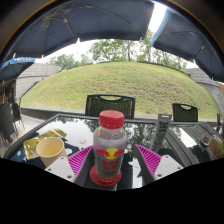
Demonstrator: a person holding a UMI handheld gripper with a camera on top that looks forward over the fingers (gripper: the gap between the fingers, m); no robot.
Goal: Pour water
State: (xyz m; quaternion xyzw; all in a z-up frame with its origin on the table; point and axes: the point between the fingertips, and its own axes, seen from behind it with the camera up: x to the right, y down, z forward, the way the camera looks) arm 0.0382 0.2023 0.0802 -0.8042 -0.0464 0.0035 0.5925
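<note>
A clear plastic bottle (110,150) with a red cap and a red-and-yellow label stands upright on a red round base on the glass table (180,140). It is between my gripper's (113,168) two fingers, whose pink pads (80,159) flank it with a narrow gap on each side. The gripper is open. A pale yellow cup (50,150) stands on the table to the left of the left finger, close to the bottle.
Dark metal chairs (110,104) stand beyond the table's far edge, with another (184,112) to the right. Small items lie on the table at the far right (208,146). A grassy slope and dark parasols are beyond.
</note>
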